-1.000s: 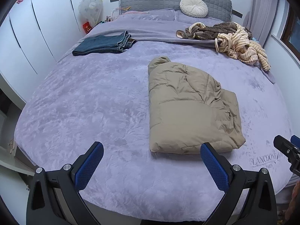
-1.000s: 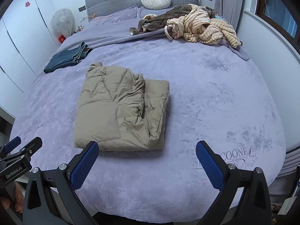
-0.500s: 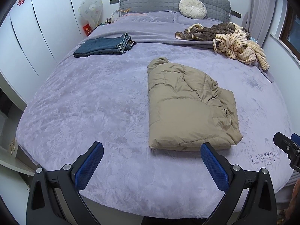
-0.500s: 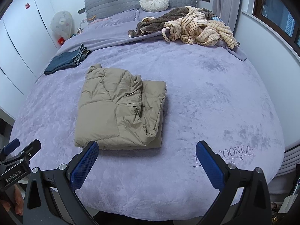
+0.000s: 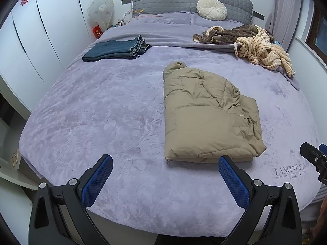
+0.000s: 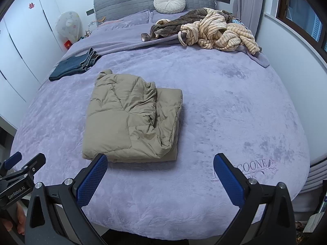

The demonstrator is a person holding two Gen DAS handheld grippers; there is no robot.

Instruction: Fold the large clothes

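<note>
A tan puffer jacket (image 5: 206, 118) lies folded into a rectangle on the purple bed (image 5: 102, 112); it also shows in the right wrist view (image 6: 130, 120). My left gripper (image 5: 165, 178) is open and empty, held above the bed's near edge, short of the jacket's front edge. My right gripper (image 6: 160, 176) is open and empty, to the right of the left one, also short of the jacket. A heap of unfolded striped and brown clothes (image 5: 255, 45) lies at the far right of the bed, and shows in the right wrist view (image 6: 212, 30).
Folded blue jeans (image 5: 116, 49) lie at the far left of the bed. A round cream cushion (image 5: 211, 11) leans on the grey headboard (image 5: 173, 0). White wardrobes (image 5: 36, 30) stand at the left. A wall and window (image 6: 302, 20) are at the right.
Both grippers have drawn back a little and risen from the bed's near edge; the jacket looks slightly farther away. Nothing on the bed has moved.
</note>
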